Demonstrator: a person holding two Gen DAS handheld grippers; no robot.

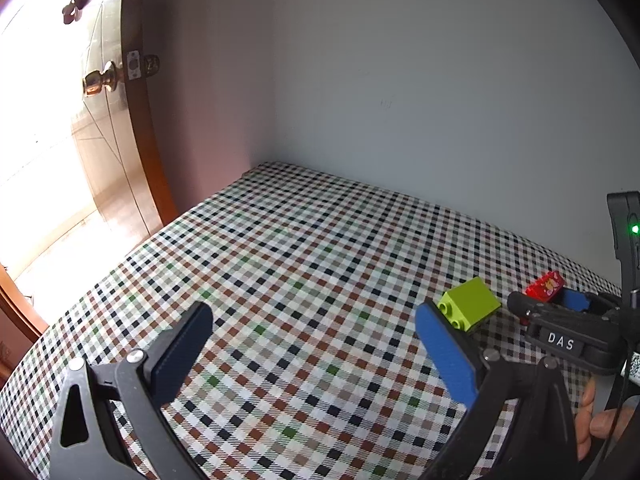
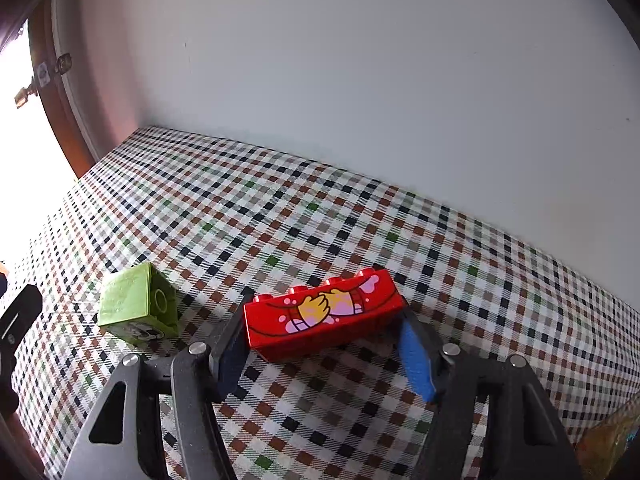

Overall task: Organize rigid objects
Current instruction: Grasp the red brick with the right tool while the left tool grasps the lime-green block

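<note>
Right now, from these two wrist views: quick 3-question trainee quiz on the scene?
1. True or false: the green brick stands upright with its studs on top.
2. Which gripper straddles the red brick? A) left B) right
3. What covers the table?

Key:
1. False; it lies tipped, studs sideways.
2. B, the right gripper; the left gripper is open over bare cloth.
3. A checked tablecloth.

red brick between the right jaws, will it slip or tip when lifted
The red brick looks like rigid, glossy plastic, so it probably won't flex but may slip. It lies flat on the checked cloth, so it is unlikely to tip or roll.
</note>
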